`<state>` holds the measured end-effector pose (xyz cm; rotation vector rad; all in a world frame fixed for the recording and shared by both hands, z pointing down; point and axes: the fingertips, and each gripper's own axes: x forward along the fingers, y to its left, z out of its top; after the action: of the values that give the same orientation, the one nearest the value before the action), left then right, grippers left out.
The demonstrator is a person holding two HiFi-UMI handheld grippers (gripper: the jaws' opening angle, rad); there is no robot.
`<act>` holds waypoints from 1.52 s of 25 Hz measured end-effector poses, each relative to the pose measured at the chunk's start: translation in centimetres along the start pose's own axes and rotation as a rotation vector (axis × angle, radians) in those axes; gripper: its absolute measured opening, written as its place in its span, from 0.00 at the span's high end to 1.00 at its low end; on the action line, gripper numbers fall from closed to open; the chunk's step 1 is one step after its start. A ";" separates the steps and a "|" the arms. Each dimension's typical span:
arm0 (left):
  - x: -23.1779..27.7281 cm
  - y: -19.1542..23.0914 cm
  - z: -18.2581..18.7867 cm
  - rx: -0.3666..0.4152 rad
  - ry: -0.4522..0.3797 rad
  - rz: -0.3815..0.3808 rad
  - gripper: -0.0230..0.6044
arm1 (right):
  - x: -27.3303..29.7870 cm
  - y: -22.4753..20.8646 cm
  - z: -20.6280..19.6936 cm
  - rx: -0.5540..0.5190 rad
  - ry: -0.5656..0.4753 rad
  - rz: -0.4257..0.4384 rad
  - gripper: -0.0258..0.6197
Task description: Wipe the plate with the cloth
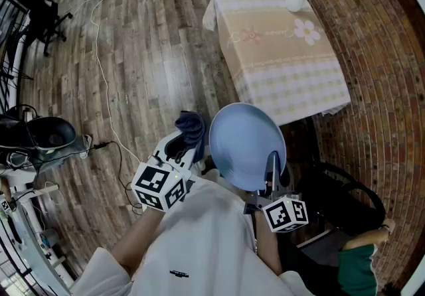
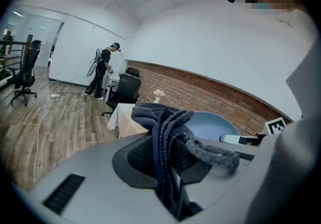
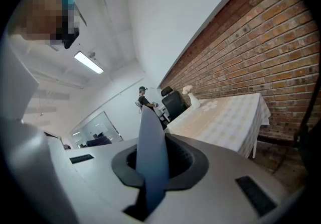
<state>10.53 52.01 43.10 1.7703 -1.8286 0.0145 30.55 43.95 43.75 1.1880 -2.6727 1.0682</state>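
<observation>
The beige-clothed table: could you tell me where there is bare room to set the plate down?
Nearly the whole beige checked tablecloth is bare, from its near edge up to the white vase of flowers, which stands in the far corner by the brick wall. Only that corner is crowded.

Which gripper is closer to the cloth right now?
Left. The left gripper grips the cloth itself; the right gripper holds the plate by its opposite edge.
</observation>
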 end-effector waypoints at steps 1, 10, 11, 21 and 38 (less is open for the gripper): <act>-0.1 -0.2 -0.4 -0.007 0.002 0.004 0.87 | -0.3 -0.2 -0.3 0.000 0.008 0.003 0.87; 2.0 1.6 1.8 -0.041 -0.004 0.005 0.87 | 4.0 0.6 1.2 0.004 0.008 0.031 0.87; 2.4 2.5 2.6 -0.043 -0.008 0.004 0.87 | 5.1 1.1 1.5 0.009 -0.001 0.025 0.87; 7.1 17.0 12.9 -0.093 -0.024 -0.099 0.87 | 20.8 10.8 2.8 -0.047 -0.064 -0.070 0.87; 22.3 23.1 22.3 0.001 0.036 -0.276 0.87 | 36.1 10.0 7.5 -0.010 -0.139 -0.166 0.87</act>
<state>-18.19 25.50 42.61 1.9953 -1.5454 -0.0602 0.13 20.93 42.55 1.5039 -2.6149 0.9814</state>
